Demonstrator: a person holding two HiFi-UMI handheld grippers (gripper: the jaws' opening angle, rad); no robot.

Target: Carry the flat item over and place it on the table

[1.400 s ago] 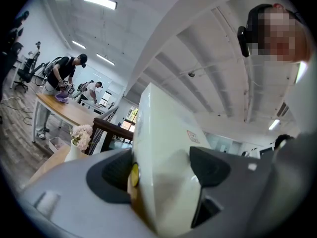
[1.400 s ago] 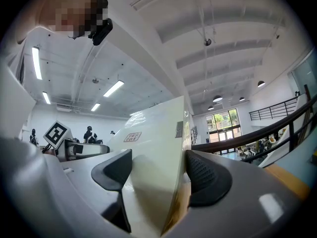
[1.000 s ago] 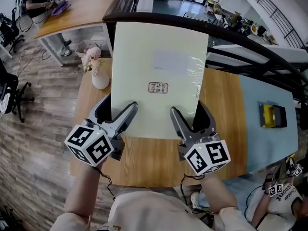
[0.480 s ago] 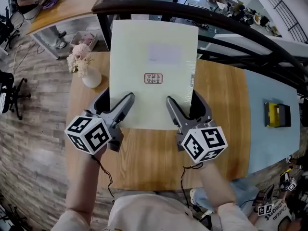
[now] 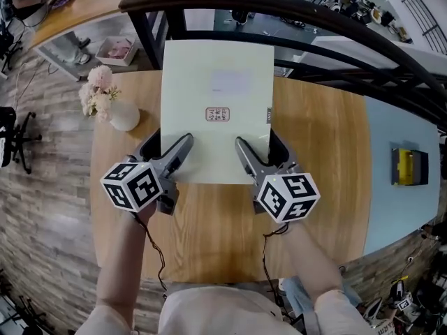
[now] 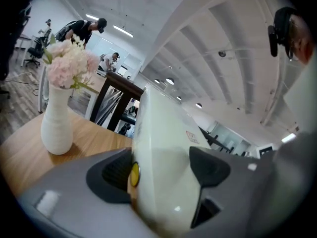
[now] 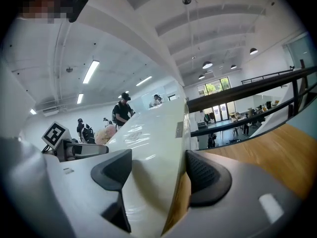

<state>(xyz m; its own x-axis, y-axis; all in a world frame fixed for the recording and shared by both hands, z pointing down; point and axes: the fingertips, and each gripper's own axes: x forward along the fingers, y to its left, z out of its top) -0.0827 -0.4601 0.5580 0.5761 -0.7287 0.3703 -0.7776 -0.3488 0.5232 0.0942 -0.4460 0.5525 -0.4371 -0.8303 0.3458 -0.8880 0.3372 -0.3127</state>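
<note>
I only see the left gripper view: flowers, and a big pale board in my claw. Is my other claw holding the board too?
Observer: Yes. The right claw is shut on the cream board too, on the same near edge as the left claw.
Child: What's over on that side?
Observer: A pale blue table lies right beside the wooden table, with a yellow and black object on it.
Child: Does the board fit over the wood?
Observer: Not fully. In the head view its far end shows past the wooden table's far edge, against a dark railing.
</note>
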